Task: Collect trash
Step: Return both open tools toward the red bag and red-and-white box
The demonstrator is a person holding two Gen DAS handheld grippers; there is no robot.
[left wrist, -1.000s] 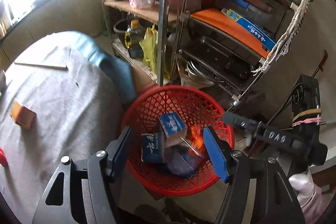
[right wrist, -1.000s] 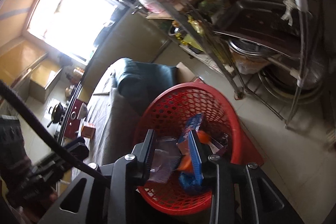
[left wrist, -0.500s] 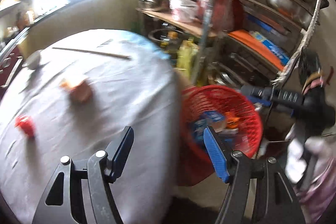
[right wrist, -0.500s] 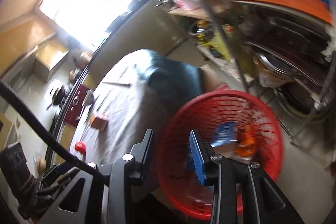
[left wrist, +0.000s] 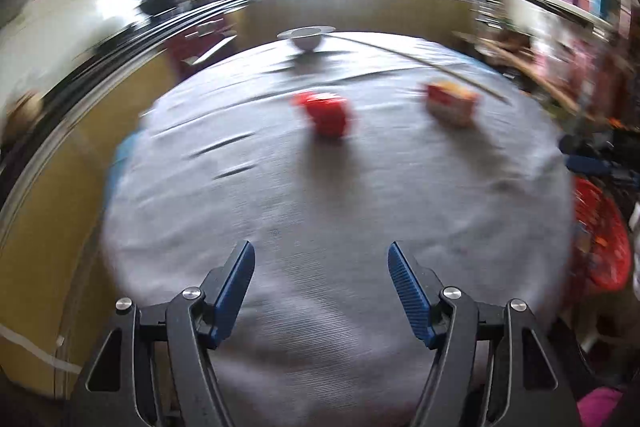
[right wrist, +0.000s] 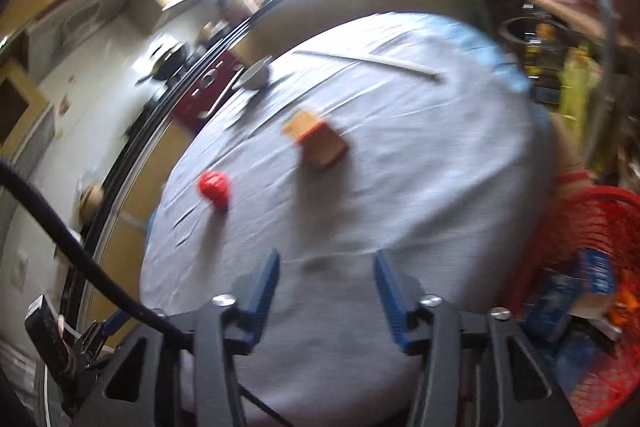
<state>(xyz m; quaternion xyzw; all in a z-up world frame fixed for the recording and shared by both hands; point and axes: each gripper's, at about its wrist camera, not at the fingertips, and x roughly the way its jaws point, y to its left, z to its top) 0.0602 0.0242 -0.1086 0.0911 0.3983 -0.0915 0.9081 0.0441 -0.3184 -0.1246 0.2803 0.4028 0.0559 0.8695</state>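
Table (left wrist: 320,227) with two pieces left to collect: red lump (left wrist: 326,115) at 12 o'clock of the left gripper (left wrist: 321,291), orange box (left wrist: 451,103) at 1 o'clock. Left gripper's jaws apart, empty; right gripper (right wrist: 326,291) opening, empty. Only the right view shows the basket (right wrist: 592,227), at 3 o'clock, already holding blue cartons (right wrist: 576,291).

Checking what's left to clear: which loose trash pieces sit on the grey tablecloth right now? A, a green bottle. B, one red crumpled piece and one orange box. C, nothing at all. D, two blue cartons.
B: a red crumpled piece and an orange cardboard box lie apart on the grey tablecloth.
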